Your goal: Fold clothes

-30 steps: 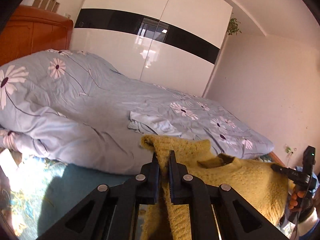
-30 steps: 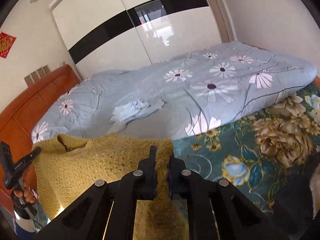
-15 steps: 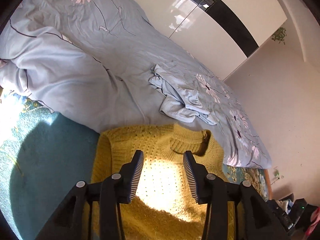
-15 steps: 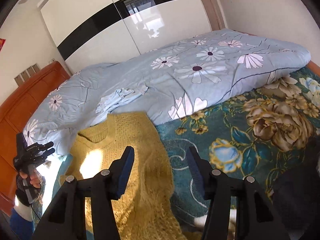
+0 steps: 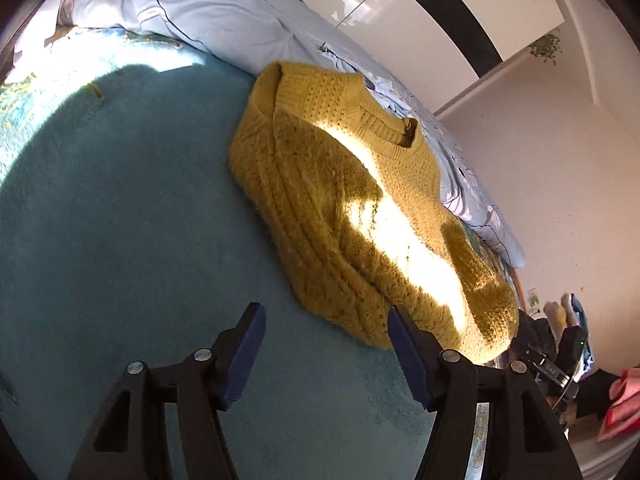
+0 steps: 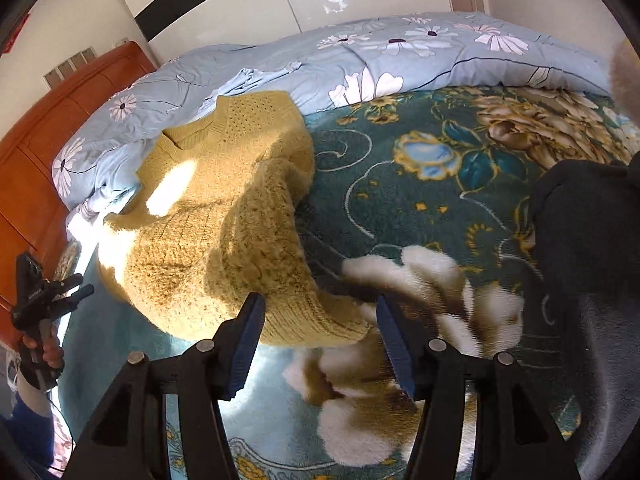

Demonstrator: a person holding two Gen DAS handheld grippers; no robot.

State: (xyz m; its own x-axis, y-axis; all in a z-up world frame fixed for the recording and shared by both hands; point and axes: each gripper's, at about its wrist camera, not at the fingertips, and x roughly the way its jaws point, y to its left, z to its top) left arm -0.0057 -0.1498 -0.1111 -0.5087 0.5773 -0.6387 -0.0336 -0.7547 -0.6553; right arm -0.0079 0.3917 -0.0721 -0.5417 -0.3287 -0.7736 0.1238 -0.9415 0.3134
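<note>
yellow sweater point(image 5: 360, 208) (no readable label), both grippers empty

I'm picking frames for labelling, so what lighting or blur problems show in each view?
Left wrist view: a blown-out sun patch crosses the yellow sweater, with hard shadows beside it, and fisheye bending curves the wardrobe. Right wrist view: a smaller sun patch on the sweater, and the white floral blanket pattern looks motion-smeared.

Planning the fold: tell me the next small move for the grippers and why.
Probably bring the right gripper down onto the hem just ahead of it. Both it and the left gripper are open and empty, and the yellow sweater lies flat on the teal blanket, sleeves already folded over its body.
</note>
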